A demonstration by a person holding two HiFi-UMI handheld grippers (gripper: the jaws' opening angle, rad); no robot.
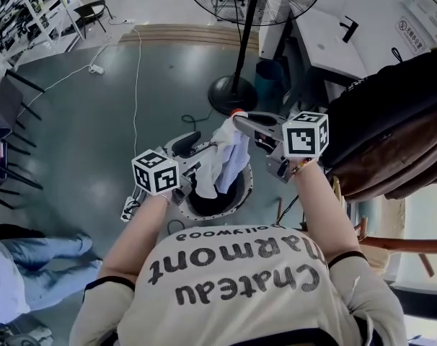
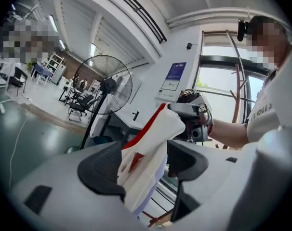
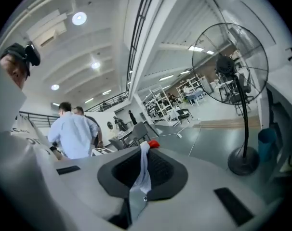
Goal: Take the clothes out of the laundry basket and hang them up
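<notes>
A white garment with red trim (image 1: pixel 229 157) hangs between my two grippers above the round black laundry basket (image 1: pixel 245 190) on the floor. My right gripper (image 1: pixel 241 120) is shut on the garment's top edge; in the right gripper view a thin strip of the white cloth (image 3: pixel 144 170) is pinched between the closed pads of the gripper (image 3: pixel 145 152). My left gripper (image 1: pixel 197 150) is lower and to the left with its jaws wide. In the left gripper view the garment (image 2: pixel 151 148) lies in that gripper (image 2: pixel 146 165) against the left pad, clear of the other.
A standing fan (image 1: pixel 236 85) rises just behind the basket. Dark and brown clothes (image 1: pixel 391 135) hang on a wooden rack at the right. A person in jeans (image 1: pixel 38 265) stands at the lower left. A cable (image 1: pixel 135 71) runs across the grey floor; chairs line the left edge.
</notes>
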